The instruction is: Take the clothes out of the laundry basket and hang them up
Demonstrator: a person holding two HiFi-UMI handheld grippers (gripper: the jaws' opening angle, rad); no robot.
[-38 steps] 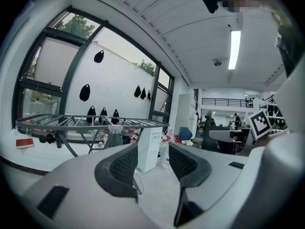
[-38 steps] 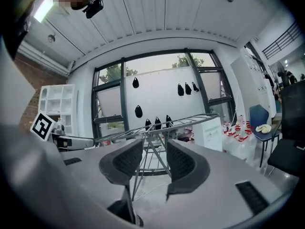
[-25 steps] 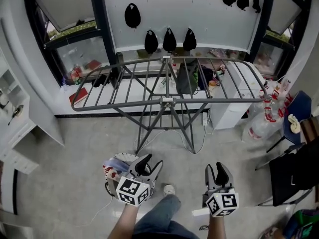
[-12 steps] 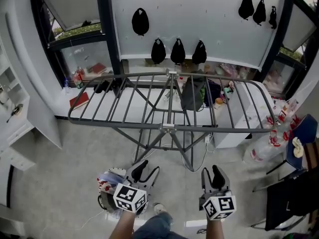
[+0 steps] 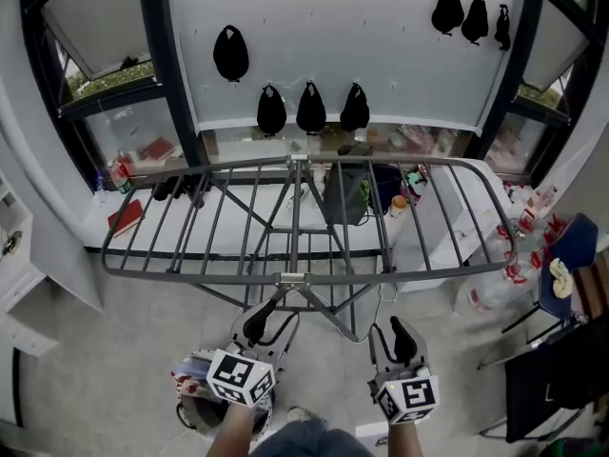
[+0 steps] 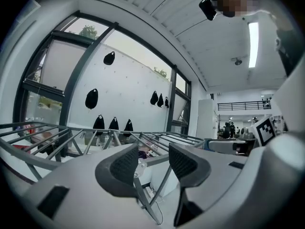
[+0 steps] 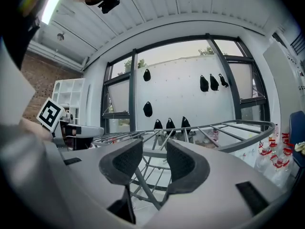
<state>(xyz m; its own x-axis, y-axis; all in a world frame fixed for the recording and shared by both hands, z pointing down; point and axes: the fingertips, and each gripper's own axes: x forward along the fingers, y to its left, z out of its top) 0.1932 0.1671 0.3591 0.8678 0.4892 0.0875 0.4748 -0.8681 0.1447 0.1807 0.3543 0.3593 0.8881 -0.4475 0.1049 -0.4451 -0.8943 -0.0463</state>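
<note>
A grey metal drying rack (image 5: 295, 227) stands spread out in front of me with no clothes on its bars. The laundry basket (image 5: 190, 403), holding light and red-patterned cloth, sits on the floor at the lower left, partly hidden behind my left gripper's marker cube. My left gripper (image 5: 269, 318) is open and empty, pointing up at the rack's near rail. My right gripper (image 5: 392, 335) is also open and empty, just below that rail. In the left gripper view the rack's bars (image 6: 57, 137) show past the open gripper (image 6: 151, 151). The right gripper view shows its gripper (image 7: 153, 147) open before the rack (image 7: 228, 132).
Black bags (image 5: 309, 108) hang on the white wall behind the rack. A dark backpack (image 5: 343, 193) and clutter sit on the window ledge. Plastic bottles (image 5: 495, 279), a blue chair (image 5: 563, 255) and a black chair (image 5: 542, 379) stand at the right. A white shelf (image 5: 19, 255) is at the left.
Both grippers have come closer to the rack and now point under its near rail. The basket has slid toward the lower left of the view. The jaws have not changed.
</note>
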